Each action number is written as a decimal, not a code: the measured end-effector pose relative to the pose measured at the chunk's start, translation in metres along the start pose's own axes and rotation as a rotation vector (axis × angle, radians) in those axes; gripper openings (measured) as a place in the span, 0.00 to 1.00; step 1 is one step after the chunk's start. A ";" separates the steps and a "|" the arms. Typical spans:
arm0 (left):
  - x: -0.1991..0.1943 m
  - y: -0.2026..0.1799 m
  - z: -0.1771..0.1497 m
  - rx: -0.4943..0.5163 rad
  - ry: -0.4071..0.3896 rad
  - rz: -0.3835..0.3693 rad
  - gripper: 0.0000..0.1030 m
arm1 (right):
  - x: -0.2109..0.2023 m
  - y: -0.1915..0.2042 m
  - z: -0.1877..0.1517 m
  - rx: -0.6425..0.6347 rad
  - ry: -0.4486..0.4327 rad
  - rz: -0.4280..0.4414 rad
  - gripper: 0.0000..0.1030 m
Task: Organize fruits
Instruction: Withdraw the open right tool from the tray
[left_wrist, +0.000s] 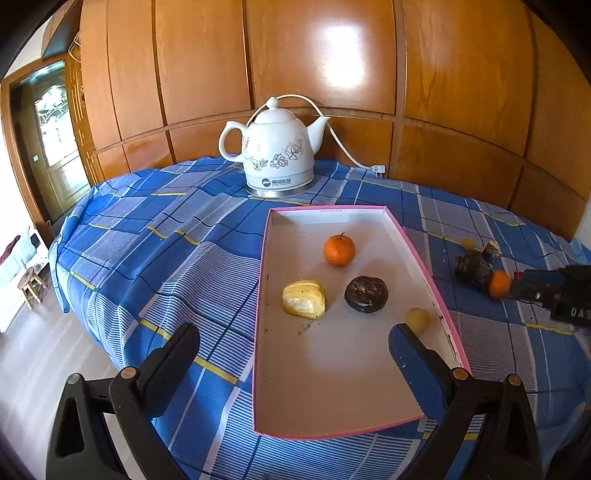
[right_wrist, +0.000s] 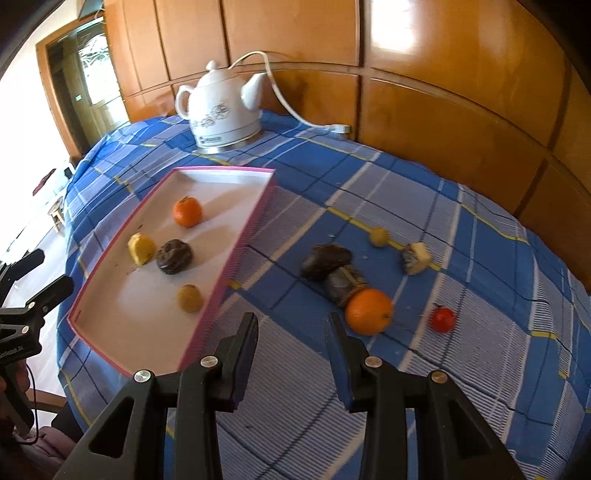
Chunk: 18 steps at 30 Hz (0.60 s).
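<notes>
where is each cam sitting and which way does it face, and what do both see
Left wrist: sits on the left gripper, angled down over the pink-edged tray toward the kettle; its own open fingers show, and the right gripper's body at the frame's right.
Right wrist: sits on the right gripper, angled down at cloth beside the loose orange; its own empty fingers show, and the left gripper at the frame's left.
Shared: tray, kettle, checked tablecloth, loose orange.

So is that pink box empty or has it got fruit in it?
Partly filled: the pink box holds four pieces, an orange among them. Several more lie outside on the cloth.
</notes>
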<state>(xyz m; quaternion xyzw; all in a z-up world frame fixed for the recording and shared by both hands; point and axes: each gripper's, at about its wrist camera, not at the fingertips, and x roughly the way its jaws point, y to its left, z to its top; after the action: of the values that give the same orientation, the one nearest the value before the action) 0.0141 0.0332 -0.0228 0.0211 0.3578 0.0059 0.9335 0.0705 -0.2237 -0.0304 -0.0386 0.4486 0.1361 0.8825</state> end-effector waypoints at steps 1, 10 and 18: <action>0.000 -0.001 0.000 0.001 0.001 0.000 1.00 | -0.001 -0.003 0.000 0.004 -0.001 -0.005 0.36; 0.002 -0.007 0.000 0.015 0.008 0.000 1.00 | -0.010 -0.038 0.003 0.027 -0.011 -0.074 0.36; 0.005 -0.014 -0.001 0.036 0.017 -0.003 1.00 | -0.012 -0.083 0.003 0.095 -0.020 -0.144 0.36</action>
<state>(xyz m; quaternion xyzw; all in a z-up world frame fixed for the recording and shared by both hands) 0.0169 0.0196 -0.0275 0.0374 0.3659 -0.0015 0.9299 0.0888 -0.3052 -0.0235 -0.0275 0.4417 0.0511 0.8953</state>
